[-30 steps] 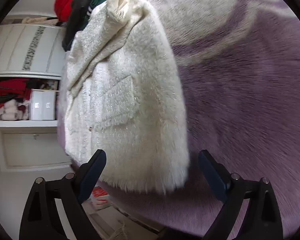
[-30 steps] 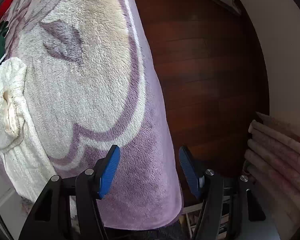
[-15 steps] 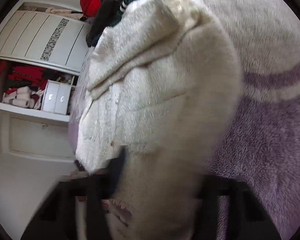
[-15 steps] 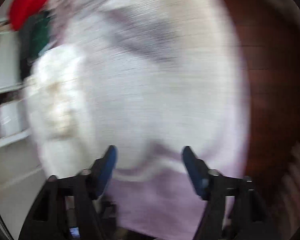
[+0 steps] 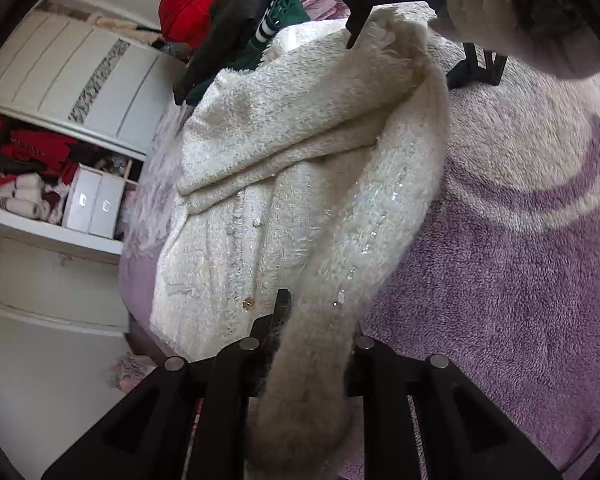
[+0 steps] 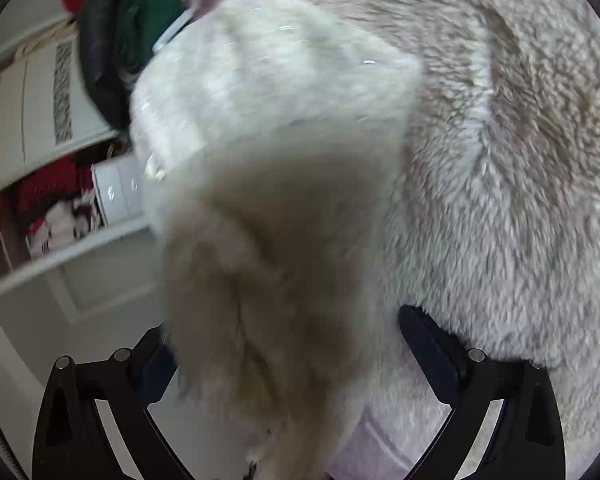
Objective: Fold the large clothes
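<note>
We can't really see the left gripper's point(image 5: 312, 344) fingertips, since the cream coat point(image 5: 300, 200) bunches over them. In the right wrist view the coat point(image 6: 268, 160) is a blurry blob covering the right gripper's point(image 6: 288, 364) left pad, so its grip is anyone's guess.

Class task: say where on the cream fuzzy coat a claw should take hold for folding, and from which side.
Grip the cream fuzzy coat at its thick near hem, coming from the bed's near edge; that edge overhangs the purple blanket, so fingers fit around it.
</note>
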